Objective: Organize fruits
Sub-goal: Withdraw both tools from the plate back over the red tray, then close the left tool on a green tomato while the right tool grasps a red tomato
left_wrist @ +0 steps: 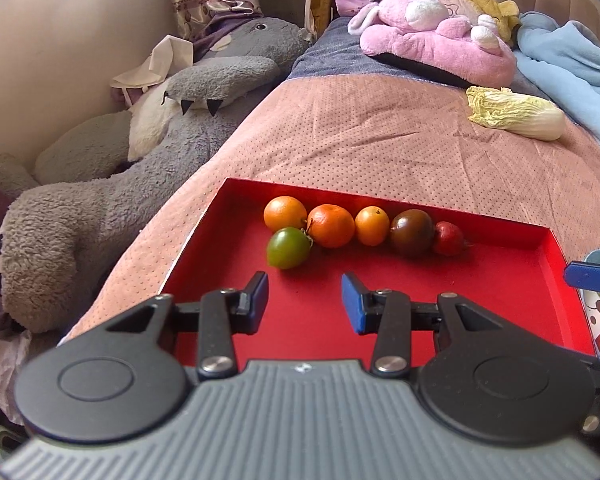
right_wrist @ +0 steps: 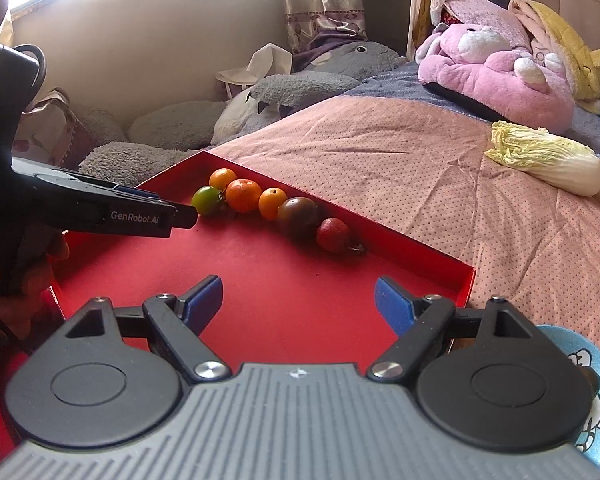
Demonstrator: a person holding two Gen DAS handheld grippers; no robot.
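A red tray (left_wrist: 500, 280) lies on the bed. Along its far wall sit three orange fruits (left_wrist: 331, 225), a dark brown-red tomato (left_wrist: 411, 232) and a small red fruit (left_wrist: 448, 239). A green tomato (left_wrist: 288, 247) lies just in front of the leftmost orange. My left gripper (left_wrist: 305, 300) is open and empty, just short of the green tomato. My right gripper (right_wrist: 298, 304) is open and empty over the tray's (right_wrist: 260, 280) near right part. The same row of fruit (right_wrist: 243, 195) shows in the right wrist view, with the left gripper's side (right_wrist: 140, 216) near the green tomato (right_wrist: 206, 200).
A blue patterned bowl (left_wrist: 596, 316) with more fruit stands right of the tray; its rim shows in the right wrist view (right_wrist: 596, 380). A napa cabbage (left_wrist: 516, 114) lies on the pink bedspread. A pink plush (left_wrist: 436, 40) and grey plush (left_wrist: 100, 200) lie beyond and left.
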